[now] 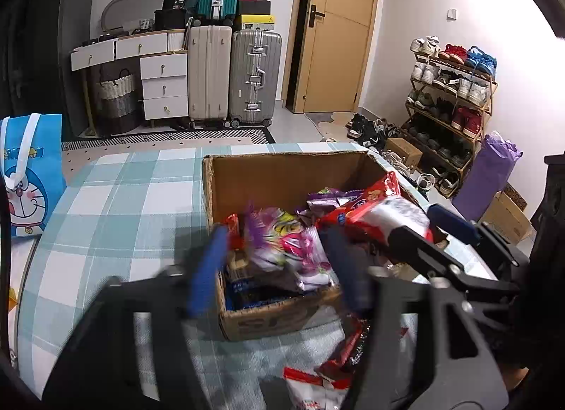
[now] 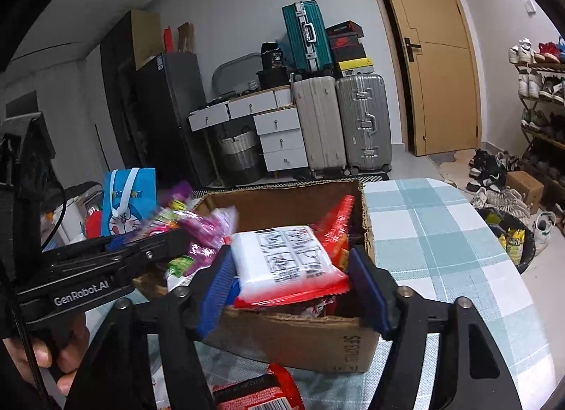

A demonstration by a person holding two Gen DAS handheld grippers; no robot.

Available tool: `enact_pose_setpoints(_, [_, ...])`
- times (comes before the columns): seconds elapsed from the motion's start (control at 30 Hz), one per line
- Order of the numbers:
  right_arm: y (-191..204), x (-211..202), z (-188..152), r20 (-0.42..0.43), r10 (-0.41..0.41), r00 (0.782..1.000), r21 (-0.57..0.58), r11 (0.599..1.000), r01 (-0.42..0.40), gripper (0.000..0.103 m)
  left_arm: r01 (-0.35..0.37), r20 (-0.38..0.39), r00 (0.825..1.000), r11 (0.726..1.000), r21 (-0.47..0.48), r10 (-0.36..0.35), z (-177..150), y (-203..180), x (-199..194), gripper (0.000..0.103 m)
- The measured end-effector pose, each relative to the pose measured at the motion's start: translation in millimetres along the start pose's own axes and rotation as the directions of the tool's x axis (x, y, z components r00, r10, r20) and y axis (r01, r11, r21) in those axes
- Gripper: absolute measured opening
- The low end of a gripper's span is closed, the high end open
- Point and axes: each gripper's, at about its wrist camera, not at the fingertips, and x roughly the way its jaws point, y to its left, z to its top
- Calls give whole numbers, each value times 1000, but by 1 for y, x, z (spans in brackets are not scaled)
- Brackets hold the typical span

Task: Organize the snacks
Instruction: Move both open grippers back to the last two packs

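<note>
On the checked tablecloth [image 2: 441, 233], your left gripper [image 1: 279, 261] and right gripper [image 2: 296, 286] stand half open around packets, a pink one [image 1: 296, 251] and a white one [image 2: 286, 258], above the box [image 2: 300, 339].

A home entryway (lived-in): suitcases [image 1: 235, 74], shoe rack [image 1: 452, 92], door [image 1: 339, 29].

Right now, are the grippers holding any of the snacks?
No. Both stand open over the brown cardboard box. The right gripper straddles a white-and-red snack packet; the left gripper straddles a pink-and-purple candy bag, unpinched.
</note>
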Motion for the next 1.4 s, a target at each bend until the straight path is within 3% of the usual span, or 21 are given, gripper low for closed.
enact_pose_setpoints(0.07, [3,-8,-1,16,-8,1000,-16,1000,9,86,-27,12,1000,1000,5,27,0,0,-6,81])
enact_pose_setpoints(0.13, [5,-16,-1,26,-29,999,-23,999,30,97,-20,19,1000,1000,-2,20,-1,2,-14,84])
enact_pose_setpoints(0.2, [3,-24,-3,30,-30,999,-23,999,31,100,-16,20,1000,1000,-9,17,-4,5,-23,85])
enact_pose_setpoints(0.33, [-5,-38,-7,20,-55,998,-5,998,56,102,-26,25,999,999,-32,27,-16,14,-41,102])
enact_pose_setpoints(0.83, [-5,-64,-40,-143,-57,988,-29,998,53,103,-76,-19,997,997,-6,76,-75,15,-88,102])
enact_pose_setpoints(1.4, [0,-54,-68,-279,-96,955,-76,994,78,103,-67,-83,994,997,-23,65,-106,16,-90,102])
